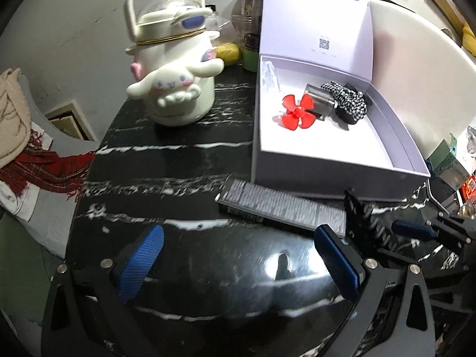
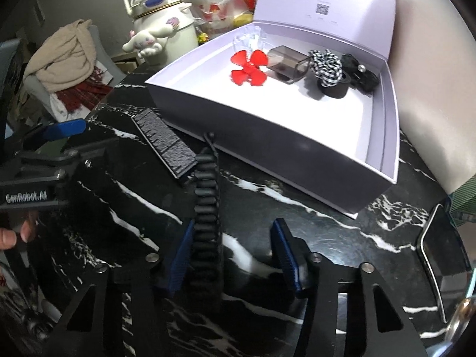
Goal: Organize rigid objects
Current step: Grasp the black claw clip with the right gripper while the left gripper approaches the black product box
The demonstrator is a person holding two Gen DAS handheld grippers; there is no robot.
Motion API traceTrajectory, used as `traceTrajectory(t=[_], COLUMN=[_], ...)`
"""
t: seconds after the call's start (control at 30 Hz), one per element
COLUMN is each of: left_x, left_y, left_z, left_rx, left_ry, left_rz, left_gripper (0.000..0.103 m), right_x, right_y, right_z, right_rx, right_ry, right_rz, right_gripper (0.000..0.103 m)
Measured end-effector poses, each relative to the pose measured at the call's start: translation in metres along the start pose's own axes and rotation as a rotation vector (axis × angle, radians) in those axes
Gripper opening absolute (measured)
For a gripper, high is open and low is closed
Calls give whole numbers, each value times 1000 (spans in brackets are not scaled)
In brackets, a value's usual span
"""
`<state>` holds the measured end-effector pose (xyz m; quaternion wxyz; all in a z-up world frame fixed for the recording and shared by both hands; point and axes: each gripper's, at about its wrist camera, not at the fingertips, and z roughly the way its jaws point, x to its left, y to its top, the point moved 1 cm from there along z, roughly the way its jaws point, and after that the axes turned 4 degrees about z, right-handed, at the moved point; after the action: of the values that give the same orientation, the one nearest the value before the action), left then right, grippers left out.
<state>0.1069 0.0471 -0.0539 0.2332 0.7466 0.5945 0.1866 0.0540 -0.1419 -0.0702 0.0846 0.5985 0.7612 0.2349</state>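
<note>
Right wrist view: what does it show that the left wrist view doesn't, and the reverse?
Only the right wrist view shows the black ribbed clip running between the right tongs, against one blue pad, a phone at the table's right edge, and a hand gripping the other tool.

Only the left wrist view shows the left tongs open over bare marble, and a green jar behind the box.

Both show the open lavender box holding the red flower clip, the dark flat comb before it, and the white character kettle.
</note>
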Motion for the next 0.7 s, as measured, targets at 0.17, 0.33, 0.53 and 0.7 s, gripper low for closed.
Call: traceTrajectory(t=[0.17,0.33,0.53,0.7], left_x=[-12,-23,-33,-38], left_y=[10,19,24,21], left_z=[12,20,31,45], left_rx=[9,27,72,122], left_ry=[-15,-30,-10,4], left_rz=[14,5,-24,-43], left_gripper=[103,103,103,103], right_x=[-5,-13,-24,-29], right_y=[-4,-7,-10,-14], right_z=[-2,-3,-6,-9], right_rx=[10,10,7,2], right_ry=[10,-9,-32,-36], right_rz=[-8,1,13,12], right_gripper=[42,42,42,42])
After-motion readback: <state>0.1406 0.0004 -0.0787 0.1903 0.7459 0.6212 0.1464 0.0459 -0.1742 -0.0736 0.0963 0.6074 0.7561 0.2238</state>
